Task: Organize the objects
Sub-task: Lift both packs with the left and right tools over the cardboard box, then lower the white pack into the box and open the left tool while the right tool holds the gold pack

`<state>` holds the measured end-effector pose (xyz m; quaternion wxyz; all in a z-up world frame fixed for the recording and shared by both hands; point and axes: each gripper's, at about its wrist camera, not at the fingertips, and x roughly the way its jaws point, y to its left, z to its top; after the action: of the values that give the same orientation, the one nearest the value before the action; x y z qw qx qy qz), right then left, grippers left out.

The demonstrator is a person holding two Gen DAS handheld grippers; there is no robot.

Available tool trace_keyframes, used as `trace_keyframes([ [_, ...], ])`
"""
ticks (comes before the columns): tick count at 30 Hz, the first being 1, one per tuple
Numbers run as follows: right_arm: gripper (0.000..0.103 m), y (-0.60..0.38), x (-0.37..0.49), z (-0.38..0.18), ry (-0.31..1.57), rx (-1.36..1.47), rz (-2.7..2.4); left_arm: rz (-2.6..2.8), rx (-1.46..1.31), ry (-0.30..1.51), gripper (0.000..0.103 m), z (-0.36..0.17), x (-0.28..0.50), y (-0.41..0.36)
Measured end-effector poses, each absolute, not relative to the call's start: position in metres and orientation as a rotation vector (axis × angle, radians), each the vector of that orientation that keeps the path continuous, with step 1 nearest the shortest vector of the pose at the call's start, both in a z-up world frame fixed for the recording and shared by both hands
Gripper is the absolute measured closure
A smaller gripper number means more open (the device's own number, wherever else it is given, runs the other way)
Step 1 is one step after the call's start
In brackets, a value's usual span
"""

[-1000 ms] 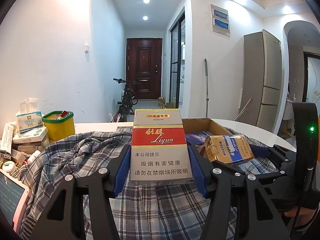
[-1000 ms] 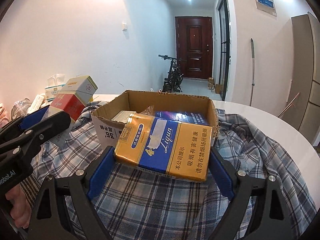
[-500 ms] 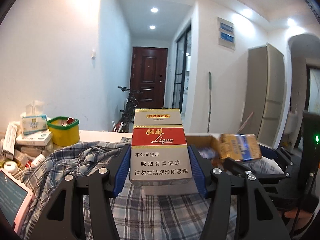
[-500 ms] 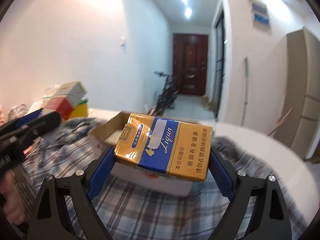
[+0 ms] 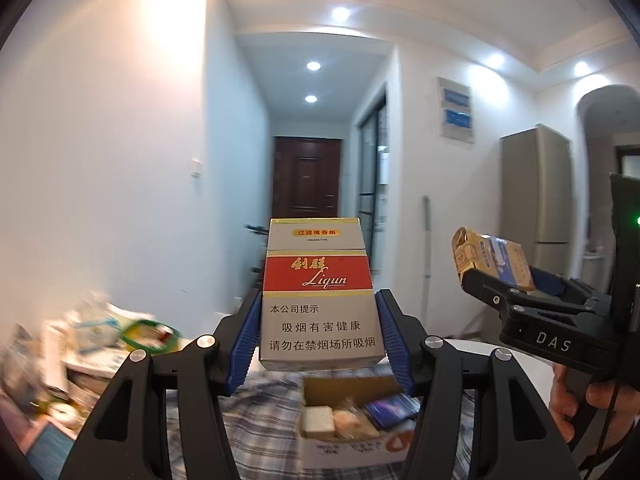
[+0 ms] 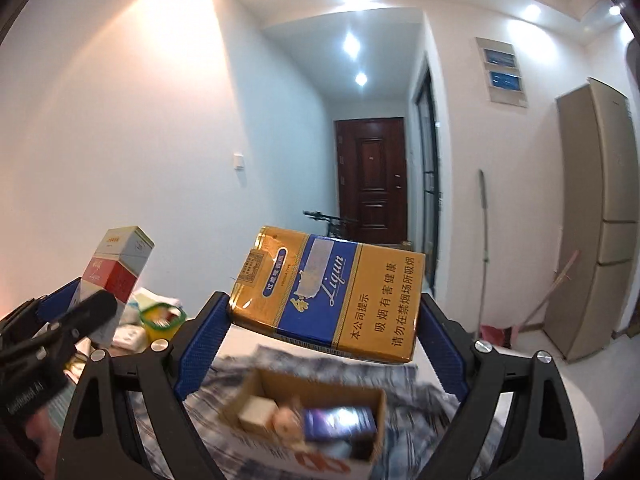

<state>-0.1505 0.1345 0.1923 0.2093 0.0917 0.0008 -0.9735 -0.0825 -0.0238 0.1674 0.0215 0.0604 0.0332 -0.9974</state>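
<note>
My left gripper [image 5: 318, 344] is shut on a red and white Liqun cigarette pack [image 5: 318, 296], held upright above the table. My right gripper [image 6: 324, 344] is shut on a yellow and blue Liqun cigarette pack [image 6: 332, 292], held tilted in the air. Each pack also shows in the other view, the yellow one [image 5: 492, 258] at the right and the red one [image 6: 116, 268] at the left. Below both lies an open cardboard box [image 6: 308, 420] with small packs inside, also in the left wrist view [image 5: 352, 420].
The box sits on a plaid cloth [image 5: 264, 420] over a white round table [image 6: 572, 400]. A green and yellow tub [image 6: 162, 320], tissue boxes and small clutter [image 5: 88, 344] crowd the table's left side. A fridge [image 6: 596, 216] stands at the right.
Both grippers have risen well above the table with their packs. The box and cloth now lie far below the fingers.
</note>
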Motion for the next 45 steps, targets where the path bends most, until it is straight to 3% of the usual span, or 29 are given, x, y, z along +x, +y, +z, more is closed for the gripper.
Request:
trace_keyframes([
  [8,0.013,0.148,-0.156,0.190,-0.032,0.235,-2.712,-3.157,0.138,0.101,0.044,0.179,-0.082,-0.021],
  [23,0.013,0.159,-0.209,0.158,-0.069,0.465,-2.678,-3.111,0.614,0.060,0.044,0.124,-0.189,-0.006],
  [30,0.013,0.150,-0.229,0.141,-0.003,0.582,-2.657,-3.034,0.911,0.005,0.044,0.073,-0.237,-0.007],
  [45,0.013,0.154,-0.259,0.114,0.021,0.727,-2.665,-2.943,1.174,-0.013,0.045,0.010,-0.271,0.000],
])
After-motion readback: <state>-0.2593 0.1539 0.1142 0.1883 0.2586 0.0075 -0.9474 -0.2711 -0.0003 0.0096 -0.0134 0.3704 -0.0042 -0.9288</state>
